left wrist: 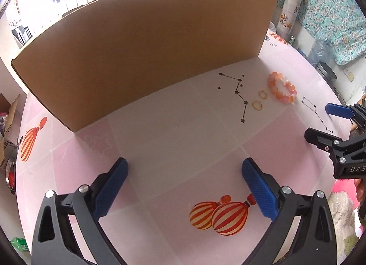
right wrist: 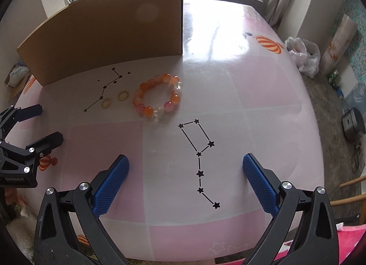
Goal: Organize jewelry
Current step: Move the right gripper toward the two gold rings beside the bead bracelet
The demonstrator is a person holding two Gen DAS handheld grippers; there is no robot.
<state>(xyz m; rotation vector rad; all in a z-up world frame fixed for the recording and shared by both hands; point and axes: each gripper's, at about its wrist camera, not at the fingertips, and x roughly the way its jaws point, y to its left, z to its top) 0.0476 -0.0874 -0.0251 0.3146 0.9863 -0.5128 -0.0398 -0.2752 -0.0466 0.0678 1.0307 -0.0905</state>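
Right gripper [right wrist: 185, 182] gapes wide, empty, over bare table [right wrist: 251, 95]; left gripper [left wrist: 184, 187] likewise spread, holding nothing. Bead bracelet [right wrist: 157, 98] and two gold rings [right wrist: 114, 99] lie loose near cardboard box [right wrist: 103, 33]. Nothing sorted yet, by my reading.

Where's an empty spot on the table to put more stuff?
Bare room lies between the cardboard sheet and the left gripper, and right of the bead bracelet. It is crowded where the two gold rings sit close beside the bracelet.
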